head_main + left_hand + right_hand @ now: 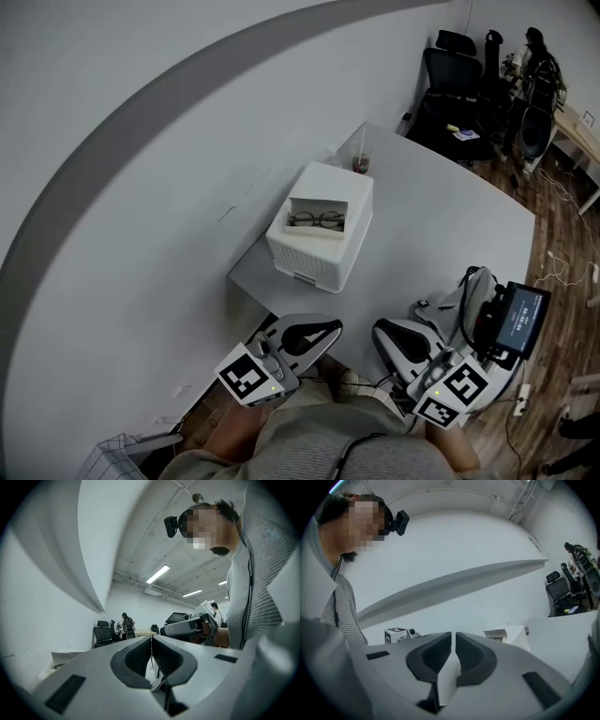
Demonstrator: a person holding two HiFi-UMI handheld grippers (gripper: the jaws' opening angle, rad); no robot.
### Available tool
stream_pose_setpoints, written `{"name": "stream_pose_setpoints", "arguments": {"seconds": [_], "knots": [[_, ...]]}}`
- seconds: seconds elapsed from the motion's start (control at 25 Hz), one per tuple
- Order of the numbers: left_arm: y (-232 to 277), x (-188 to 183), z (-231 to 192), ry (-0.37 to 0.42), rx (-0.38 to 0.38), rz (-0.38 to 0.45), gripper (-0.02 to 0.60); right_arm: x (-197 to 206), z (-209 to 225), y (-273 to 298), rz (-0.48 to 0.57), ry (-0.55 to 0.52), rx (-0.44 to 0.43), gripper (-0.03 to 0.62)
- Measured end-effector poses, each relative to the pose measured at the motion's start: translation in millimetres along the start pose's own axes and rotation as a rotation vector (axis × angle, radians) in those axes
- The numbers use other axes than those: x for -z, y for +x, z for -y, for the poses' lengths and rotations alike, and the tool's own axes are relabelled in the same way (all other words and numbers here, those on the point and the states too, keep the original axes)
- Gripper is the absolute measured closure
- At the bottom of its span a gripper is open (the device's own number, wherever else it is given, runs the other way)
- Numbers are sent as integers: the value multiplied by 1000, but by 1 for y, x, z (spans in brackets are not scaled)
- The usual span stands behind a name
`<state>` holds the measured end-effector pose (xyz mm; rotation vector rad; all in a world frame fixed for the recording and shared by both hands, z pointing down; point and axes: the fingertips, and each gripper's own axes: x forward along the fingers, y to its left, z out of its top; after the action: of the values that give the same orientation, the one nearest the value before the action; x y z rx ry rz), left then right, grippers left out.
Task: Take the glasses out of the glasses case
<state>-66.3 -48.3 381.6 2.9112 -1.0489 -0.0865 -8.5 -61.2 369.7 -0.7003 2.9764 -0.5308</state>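
Dark-framed glasses (316,220) lie in the open top recess of a white perforated case (323,255) on the grey-white table (441,225). Both grippers are low by my lap, in front of the table's near edge and well short of the case. The left gripper (330,328) has its jaws pressed together with nothing between them, as the left gripper view (151,637) also shows. The right gripper (380,330) is shut and empty too (453,633). In the right gripper view the case (512,635) sits off to the right, beyond the jaws.
A cup with a straw (360,161) stands at the table's far corner behind the case. Black office chairs (453,86) are beyond the table. A device with a lit screen (517,319) sits at my right. A curved white wall (141,169) runs along the left.
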Motion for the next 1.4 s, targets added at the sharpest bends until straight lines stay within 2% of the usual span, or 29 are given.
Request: {"name": "stream_pose_setpoints", "arguments": {"seconds": [0.16, 0.32, 0.48, 0.56, 0.72, 0.92, 1.16, 1.4], "knots": [[5, -5, -26, 53, 39, -28, 568, -5, 9, 3, 26, 21, 15, 577], [5, 4, -54, 117, 71, -147, 566, -6, 15, 5, 46, 49, 41, 574], [8, 24, -90, 208, 57, -292, 551, -1, 17, 7, 47, 42, 67, 565], [12, 29, -106, 250, 57, -343, 486, 1, 18, 10, 53, 45, 75, 563], [22, 35, -130, 347, 58, -404, 482, 4, 23, 17, 59, 32, 94, 560], [33, 61, -170, 458, 12, -530, 457, 7, 27, 21, 53, 22, 106, 560], [50, 85, -210, 513, -14, -665, 430, 8, 29, 22, 53, 26, 109, 560], [62, 100, -224, 562, -7, -729, 430, 8, 30, 23, 56, 30, 105, 559]]}}
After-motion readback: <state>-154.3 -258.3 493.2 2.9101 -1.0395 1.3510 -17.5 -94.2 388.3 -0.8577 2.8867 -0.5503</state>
